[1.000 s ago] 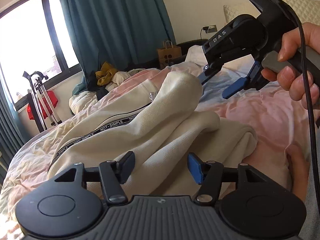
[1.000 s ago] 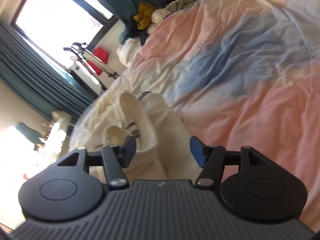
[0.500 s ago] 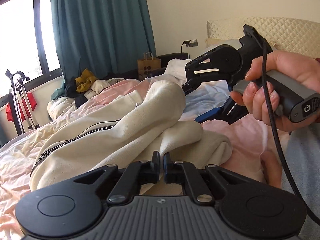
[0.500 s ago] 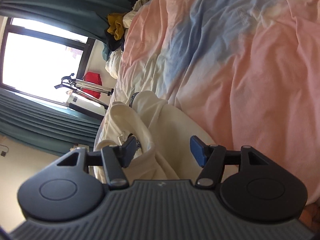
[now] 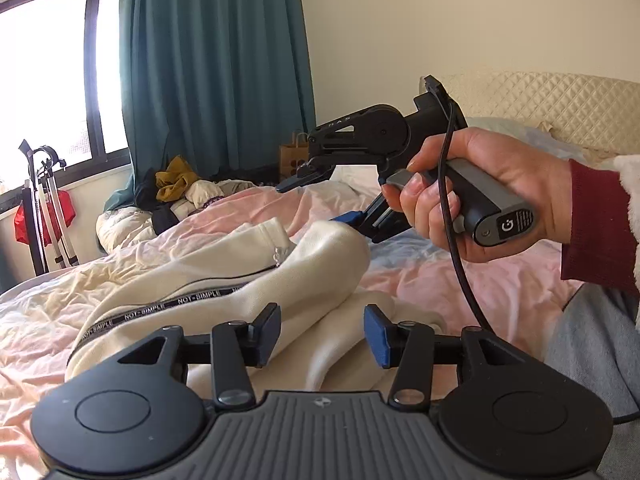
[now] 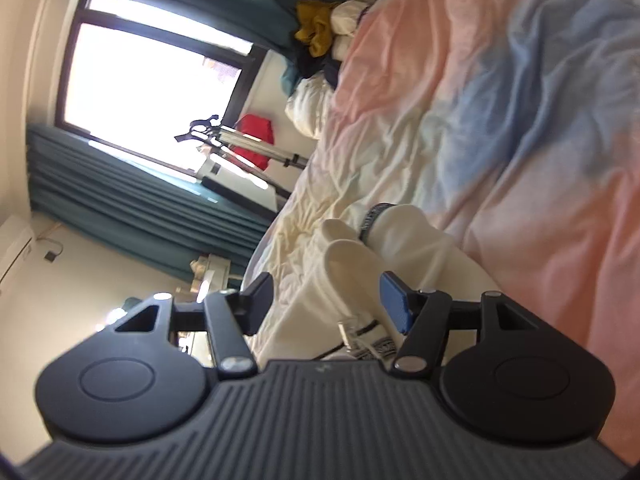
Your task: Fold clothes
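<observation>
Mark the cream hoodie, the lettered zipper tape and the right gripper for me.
cream hoodie [image 5: 320,264]: left wrist view, raised fold.
lettered zipper tape [image 5: 188,303]: left wrist view, mid-strip.
right gripper [image 5: 320,200]: left wrist view, between its fingers.

Both wrist views share the cream garment [image 5: 248,280] closely.

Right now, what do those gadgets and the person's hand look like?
Each is black with a ribbed grey base, round discs and blue-padded fingers. The right gripper has a grey handle and black cable; the right hand wears a dark red sleeve.
</observation>
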The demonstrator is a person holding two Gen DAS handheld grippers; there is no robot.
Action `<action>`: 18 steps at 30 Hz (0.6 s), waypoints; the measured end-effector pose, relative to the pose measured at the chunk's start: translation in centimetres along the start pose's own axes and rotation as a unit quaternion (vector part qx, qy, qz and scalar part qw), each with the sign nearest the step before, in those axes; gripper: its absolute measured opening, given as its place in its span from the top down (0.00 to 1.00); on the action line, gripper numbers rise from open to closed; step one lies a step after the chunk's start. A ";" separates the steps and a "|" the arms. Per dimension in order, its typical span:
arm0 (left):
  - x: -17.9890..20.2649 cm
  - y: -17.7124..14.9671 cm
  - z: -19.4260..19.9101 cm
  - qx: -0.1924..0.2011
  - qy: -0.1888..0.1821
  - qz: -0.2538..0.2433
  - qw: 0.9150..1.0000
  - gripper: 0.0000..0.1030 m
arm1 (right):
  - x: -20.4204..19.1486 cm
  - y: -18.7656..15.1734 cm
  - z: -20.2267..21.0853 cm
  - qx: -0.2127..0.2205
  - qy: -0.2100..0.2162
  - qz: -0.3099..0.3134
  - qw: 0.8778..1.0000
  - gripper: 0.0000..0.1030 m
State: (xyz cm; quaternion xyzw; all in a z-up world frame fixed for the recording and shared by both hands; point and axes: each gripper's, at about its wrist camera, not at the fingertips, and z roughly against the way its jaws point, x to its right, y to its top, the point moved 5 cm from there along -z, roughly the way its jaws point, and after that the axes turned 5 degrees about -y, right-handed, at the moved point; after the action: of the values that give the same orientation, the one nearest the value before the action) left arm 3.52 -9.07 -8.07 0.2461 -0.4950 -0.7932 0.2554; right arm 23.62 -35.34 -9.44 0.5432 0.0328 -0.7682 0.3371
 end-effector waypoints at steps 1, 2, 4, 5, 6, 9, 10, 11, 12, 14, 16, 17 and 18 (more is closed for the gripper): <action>-0.2 0.4 -0.3 -0.006 0.010 -0.001 1.000 0.52 | -0.5 0.2 -0.5 -0.010 0.008 0.011 1.000 0.40; -0.4 0.7 -0.7 -0.014 0.017 -0.003 1.000 0.52 | -0.6 0.1 -1.2 -0.022 0.009 0.014 1.000 0.40; -1.0 1.0 -1.8 -0.028 0.018 -0.011 0.999 0.52 | -0.5 0.0 -2.4 -0.045 0.006 0.015 0.999 0.40; -1.3 1.1 -2.4 -0.038 0.018 -0.018 0.999 0.52 | -0.2 0.0 -3.0 -0.053 -0.002 0.015 0.998 0.40; -1.5 1.0 -3.2 -0.052 0.018 -0.027 0.998 0.52 | 0.0 0.0 -3.4 -0.057 -0.004 0.014 0.998 0.40; -2.0 0.9 -5.2 -0.073 0.020 -0.049 0.996 0.56 | -0.3 0.2 -4.5 -0.076 0.014 0.025 0.997 0.56; -2.1 0.9 -5.7 -0.073 0.021 -0.054 0.996 0.56 | -0.5 0.3 -4.8 -0.083 0.024 0.031 0.996 0.71; -2.2 1.1 -6.1 -0.068 0.023 -0.058 0.996 0.56 | -0.7 0.3 -4.9 -0.085 0.030 0.034 0.995 0.88; -2.3 1.4 -6.3 -0.055 0.025 -0.060 0.996 0.56 | -1.0 0.3 -4.7 -0.079 0.037 0.038 0.995 0.92; -2.5 1.7 -6.7 -0.035 0.026 -0.060 0.997 0.52 | -1.4 0.7 -4.0 -0.063 0.062 0.040 0.995 0.92; -3.0 1.8 -7.5 -0.032 0.019 -0.055 0.998 0.51 | -2.3 1.2 -3.0 -0.045 0.106 0.036 0.993 0.93; -3.3 1.7 -8.1 -0.035 0.017 -0.051 0.998 0.51 | -2.8 1.3 -2.5 -0.038 0.129 0.036 0.990 0.93; -3.5 1.5 -8.6 -0.037 0.015 -0.046 0.998 0.51 | -3.4 1.4 -2.2 -0.036 0.145 0.041 0.988 0.93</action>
State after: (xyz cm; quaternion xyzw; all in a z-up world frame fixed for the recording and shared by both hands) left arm 11.96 -13.05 -9.56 0.2713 -0.4497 -0.8179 0.2350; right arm 26.79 -33.85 -7.03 0.6374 0.0869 -0.6648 0.3798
